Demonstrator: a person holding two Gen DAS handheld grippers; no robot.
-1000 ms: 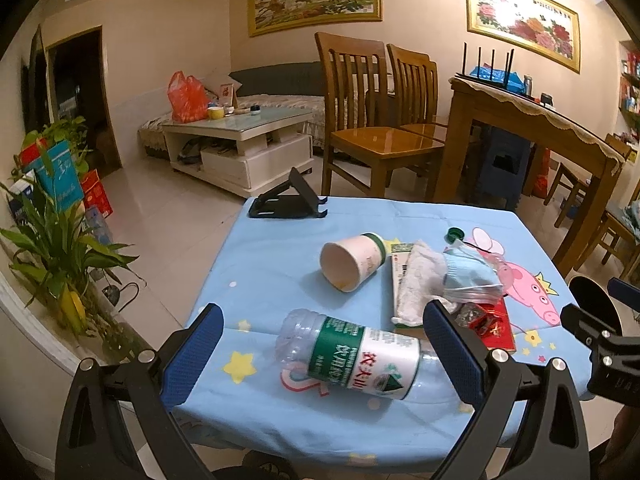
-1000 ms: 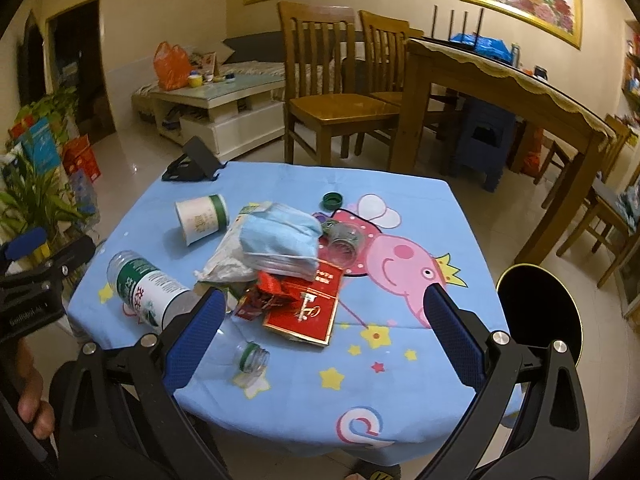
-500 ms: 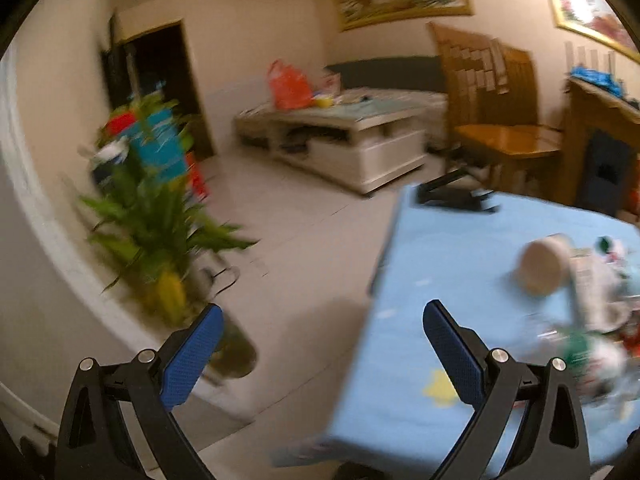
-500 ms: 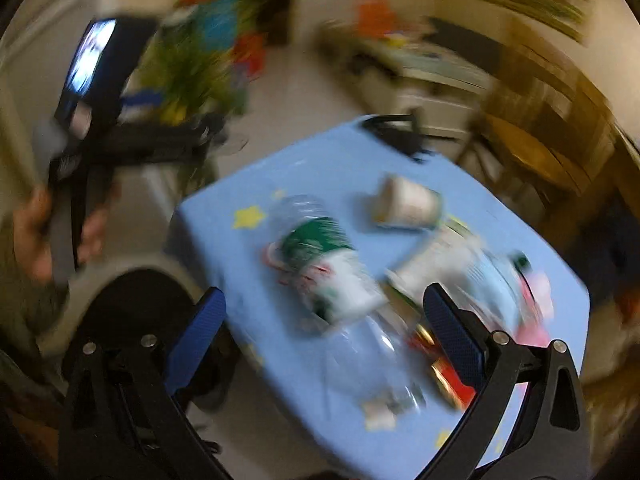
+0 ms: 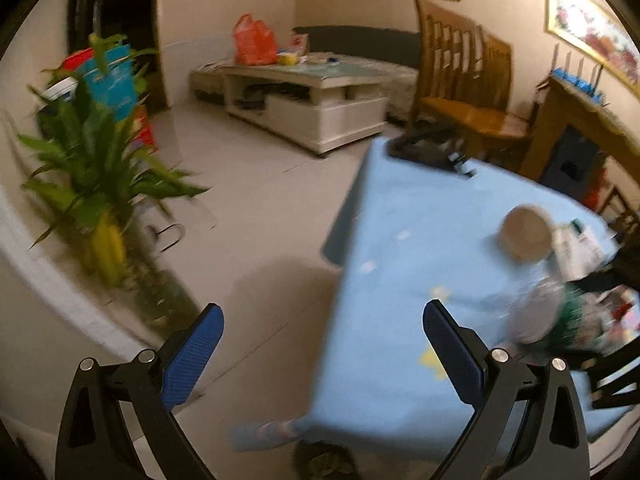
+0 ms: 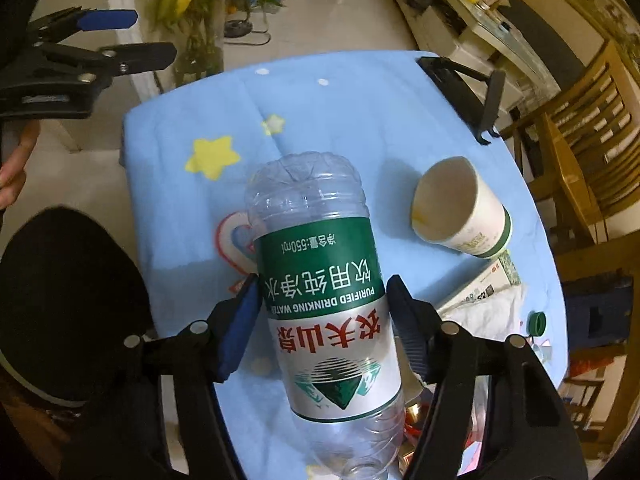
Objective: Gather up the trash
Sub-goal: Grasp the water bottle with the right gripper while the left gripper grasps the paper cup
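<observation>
A clear plastic bottle (image 6: 320, 280) with a green and white label lies on the blue tablecloth (image 6: 340, 100). My right gripper (image 6: 324, 296) points steeply down over it. Its jaws are closing, and both pads touch the label's sides. In the left wrist view the same bottle (image 5: 540, 316) is a blur at the right. A paper cup (image 6: 460, 212) lies on its side just right of the bottle. My left gripper (image 5: 323, 312) is open and holds nothing. It hangs over the floor off the table's left edge, and the left gripper (image 6: 132, 36) also shows at the upper left of the right wrist view.
A black round bin (image 6: 60, 300) stands by the table's near left corner. A black phone stand (image 6: 460, 84) sits at the far edge. Crumpled white wrapping (image 6: 488, 312) and a green cap (image 6: 536, 322) lie right of the bottle. A potted plant (image 5: 92, 160) and wooden chairs (image 6: 580, 140) surround the table.
My right gripper swung left and down over the bottle, rolled, and narrowed its jaws onto it. My left gripper moved left off the table and now faces the floor and plant.
</observation>
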